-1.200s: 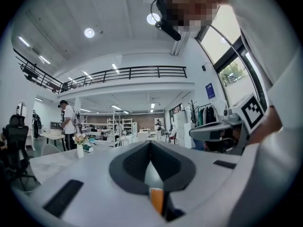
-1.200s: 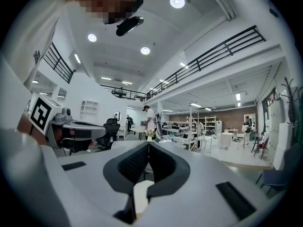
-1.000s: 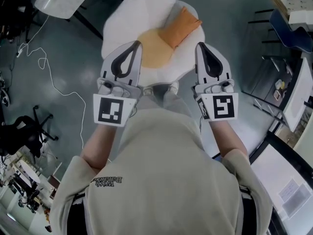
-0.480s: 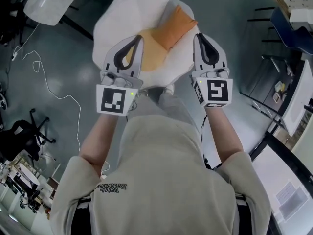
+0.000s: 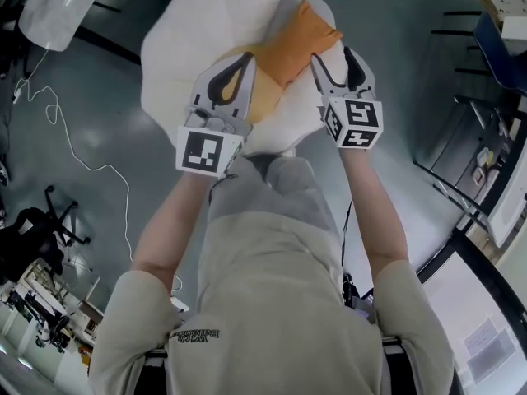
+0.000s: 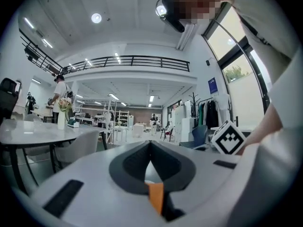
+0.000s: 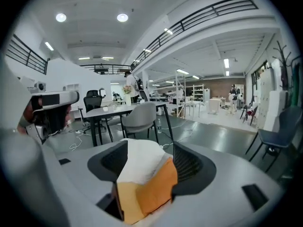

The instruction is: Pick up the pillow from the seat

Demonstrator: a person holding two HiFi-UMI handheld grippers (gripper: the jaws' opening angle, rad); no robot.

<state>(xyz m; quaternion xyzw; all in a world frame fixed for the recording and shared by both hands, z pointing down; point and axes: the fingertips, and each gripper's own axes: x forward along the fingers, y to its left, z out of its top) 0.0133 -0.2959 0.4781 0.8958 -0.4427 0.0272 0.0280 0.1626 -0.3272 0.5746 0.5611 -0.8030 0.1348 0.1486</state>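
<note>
An orange pillow (image 5: 300, 39) lies on the upper right of a white, egg-shaped seat (image 5: 198, 31) with a yellow centre (image 5: 262, 89). My right gripper (image 5: 335, 58) hovers at the pillow's near edge; its jaws have just been opening and stand open. In the right gripper view the pillow (image 7: 154, 190) and the white seat (image 7: 142, 160) show between the jaws of the right gripper (image 7: 150, 148), with no pad pressing on them. My left gripper (image 5: 244, 58) is shut over the yellow centre, left of the pillow. The left gripper view shows the left gripper (image 6: 150, 145) with its jaws meeting and only an orange sliver below.
A round white table (image 5: 58, 6) stands at the top left and a white cable (image 5: 74, 138) trails over the grey floor. A black office chair (image 5: 33, 229) is at the left, a blue chair (image 5: 502, 48) at the right. A grey chair (image 7: 139, 117) stands beyond the seat.
Both grippers have dropped and moved forward over the seat. The right jaws went from shut to open at the pillow's edge. The pillow has not moved.
</note>
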